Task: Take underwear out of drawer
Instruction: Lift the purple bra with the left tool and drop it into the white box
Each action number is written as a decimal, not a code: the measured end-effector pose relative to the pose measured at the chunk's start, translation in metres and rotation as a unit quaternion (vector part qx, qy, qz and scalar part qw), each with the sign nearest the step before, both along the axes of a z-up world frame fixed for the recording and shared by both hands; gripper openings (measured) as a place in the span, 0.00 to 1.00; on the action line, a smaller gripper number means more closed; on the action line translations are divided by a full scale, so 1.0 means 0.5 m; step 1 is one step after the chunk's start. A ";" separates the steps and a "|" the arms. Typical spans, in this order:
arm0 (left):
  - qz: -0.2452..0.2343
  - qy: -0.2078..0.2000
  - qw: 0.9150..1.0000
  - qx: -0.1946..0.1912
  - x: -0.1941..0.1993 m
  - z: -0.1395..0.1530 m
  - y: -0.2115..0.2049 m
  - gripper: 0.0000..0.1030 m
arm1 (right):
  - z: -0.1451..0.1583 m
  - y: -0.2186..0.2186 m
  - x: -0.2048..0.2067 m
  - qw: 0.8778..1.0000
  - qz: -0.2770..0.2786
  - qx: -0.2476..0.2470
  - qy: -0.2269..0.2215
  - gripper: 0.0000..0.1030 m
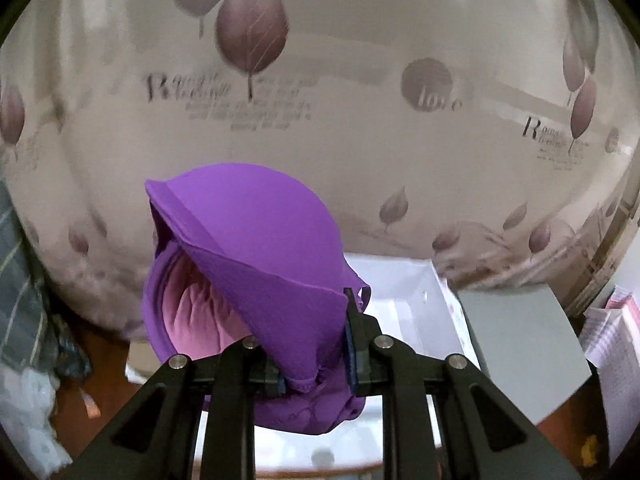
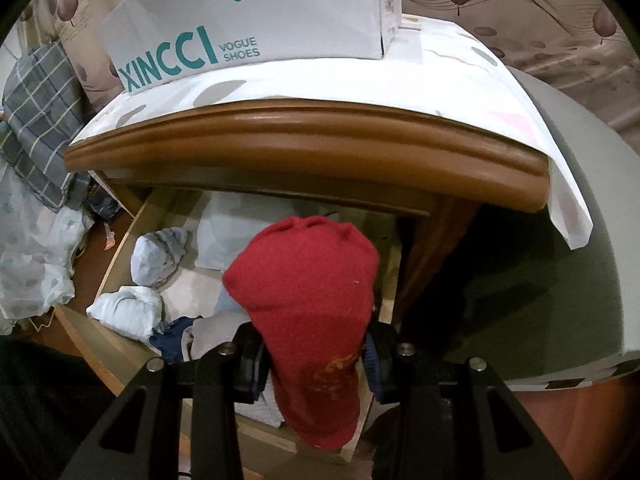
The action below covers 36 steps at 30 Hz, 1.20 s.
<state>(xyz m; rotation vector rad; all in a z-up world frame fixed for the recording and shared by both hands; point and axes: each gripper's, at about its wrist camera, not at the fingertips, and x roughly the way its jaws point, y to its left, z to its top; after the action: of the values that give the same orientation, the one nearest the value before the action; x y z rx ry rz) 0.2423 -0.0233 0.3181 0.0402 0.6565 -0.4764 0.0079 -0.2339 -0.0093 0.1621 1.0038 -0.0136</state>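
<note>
My left hand-held gripper [image 1: 316, 364] is clamped narrow on a purple bra [image 1: 248, 264], a bunch of its fabric pinched between the pads; the cups bulge up and out toward 11 o'clock from the fingers, the pink lining showing at 9 o'clock. It hangs in the air in front of a leaf-printed curtain [image 1: 360, 140], with a white open box [image 1: 404, 292] just behind it at 3 o'clock and a grey panel [image 1: 520, 340] farther out the same way.

My right hand-held gripper [image 2: 316, 364] is closed partway on a red garment [image 2: 308, 300], which fills the gap between the pads and rises toward 12 o'clock. It is held over the open drawer [image 2: 120, 248], where pale rolled bundles [image 2: 156, 256] lie at 9 to 10 o'clock and a dark blue piece [image 2: 172, 340] sits just beside the left finger. Above the drawer runs the brown wooden edge of the surface [image 2: 304, 140], and on it, at 12 o'clock, stands a white shoe box [image 2: 260, 12]. A checked cloth [image 2: 40, 120] lies at 10 o'clock.
</note>
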 end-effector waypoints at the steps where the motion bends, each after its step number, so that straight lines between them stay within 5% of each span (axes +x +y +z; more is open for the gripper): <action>1: 0.002 -0.005 1.000 0.002 0.010 0.004 -0.008 0.18 | -0.002 0.002 0.001 1.000 0.002 0.002 0.001 0.37; 6: 0.009 0.020 0.999 0.024 0.076 -0.038 -0.049 0.18 | -0.003 0.004 0.003 1.000 0.005 0.009 0.004 0.37; 16: 0.013 0.120 0.990 0.077 0.133 -0.252 -0.074 0.18 | -0.003 -0.008 0.000 1.000 -0.001 0.024 0.005 0.37; 21: -0.004 0.127 0.986 0.112 0.127 -0.288 -0.092 0.20 | -0.006 -0.002 0.003 1.000 0.000 0.021 0.007 0.37; 31: 0.003 0.133 0.984 0.117 0.115 -0.302 -0.081 0.49 | -0.012 -0.005 0.007 1.000 -0.003 0.017 0.013 0.37; 36: -0.010 0.076 0.987 0.139 0.060 -0.264 -0.076 0.66 | -0.015 0.000 0.010 1.000 -0.003 0.012 0.014 0.37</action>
<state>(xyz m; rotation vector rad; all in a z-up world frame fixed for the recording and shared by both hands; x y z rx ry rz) 0.2724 -0.0612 0.1862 0.2754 0.8693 -0.4063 0.0131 -0.2341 -0.0168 0.1877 1.0327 -0.0091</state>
